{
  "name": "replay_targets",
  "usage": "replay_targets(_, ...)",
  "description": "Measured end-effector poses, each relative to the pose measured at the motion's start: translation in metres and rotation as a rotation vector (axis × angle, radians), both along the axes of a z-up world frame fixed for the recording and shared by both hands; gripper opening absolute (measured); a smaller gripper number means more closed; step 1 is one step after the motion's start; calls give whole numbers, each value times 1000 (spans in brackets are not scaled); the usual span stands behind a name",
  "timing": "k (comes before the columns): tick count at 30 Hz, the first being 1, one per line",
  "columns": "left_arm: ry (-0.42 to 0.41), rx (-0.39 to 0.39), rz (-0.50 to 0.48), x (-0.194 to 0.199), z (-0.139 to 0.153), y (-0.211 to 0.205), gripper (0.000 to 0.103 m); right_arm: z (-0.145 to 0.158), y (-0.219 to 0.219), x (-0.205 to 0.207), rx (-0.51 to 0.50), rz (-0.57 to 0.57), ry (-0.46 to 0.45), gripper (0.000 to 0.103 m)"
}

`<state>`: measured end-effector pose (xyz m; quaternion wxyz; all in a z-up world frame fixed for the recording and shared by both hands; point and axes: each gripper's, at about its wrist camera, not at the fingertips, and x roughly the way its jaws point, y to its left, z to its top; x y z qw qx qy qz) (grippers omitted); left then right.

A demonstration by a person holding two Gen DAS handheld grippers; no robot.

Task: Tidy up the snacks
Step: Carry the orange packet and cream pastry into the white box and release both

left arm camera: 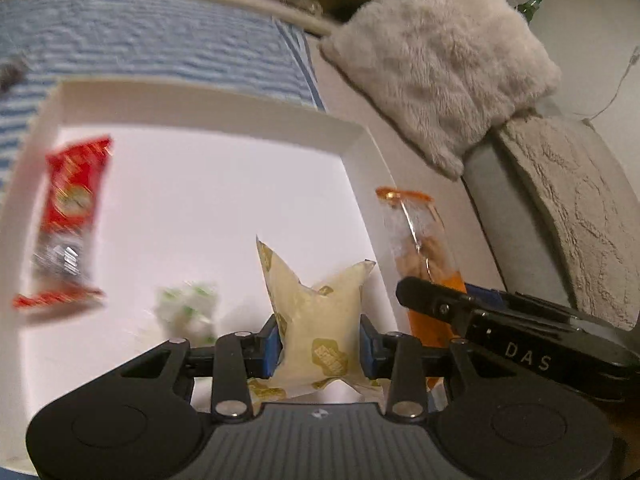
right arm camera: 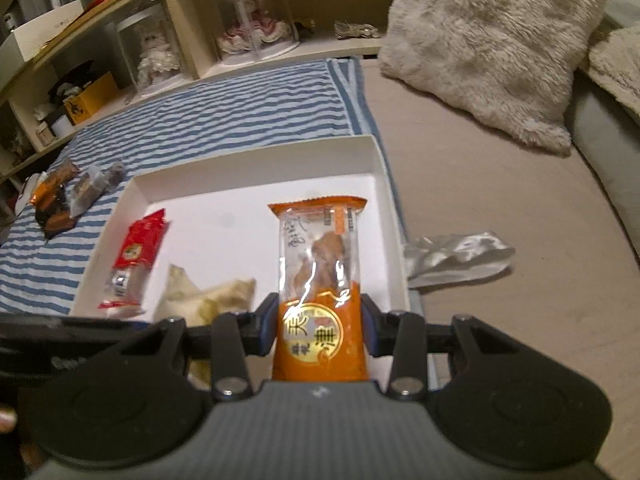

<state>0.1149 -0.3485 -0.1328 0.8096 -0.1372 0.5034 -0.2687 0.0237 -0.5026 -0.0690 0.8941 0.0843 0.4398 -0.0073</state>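
The striped bed cover has free room left of and beyond the white tray. A red packet lies inside at left. The right gripper clamps the orange snack pack over the tray's right side; the left gripper grips a pale yellow packet above its near edge.
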Motion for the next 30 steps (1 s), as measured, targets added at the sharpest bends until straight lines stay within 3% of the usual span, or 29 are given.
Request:
replay_targets(4,45,-7,12,5,-15,-9,40,-10,-11,6,25,-20,17,47)
replay_targets(9,22,40,58,9,-25,-7,40,-24,-14,19,39,-43,30,47)
replay_targets(15,29,41,56,14,-27,4,44,-32,-15,25,47,-51,34,59)
replay_targets(18,30,55,35,14,-20,4,46,-28,-17,18,49,-63,48,60)
replay_targets(23,13,62,8,7,-5,7,60,-22,-21,6,57,-57,61,62)
replay_targets(30,-5,88,-20,-5,12,15,69,-16,-16,-12,47,-37,56,69)
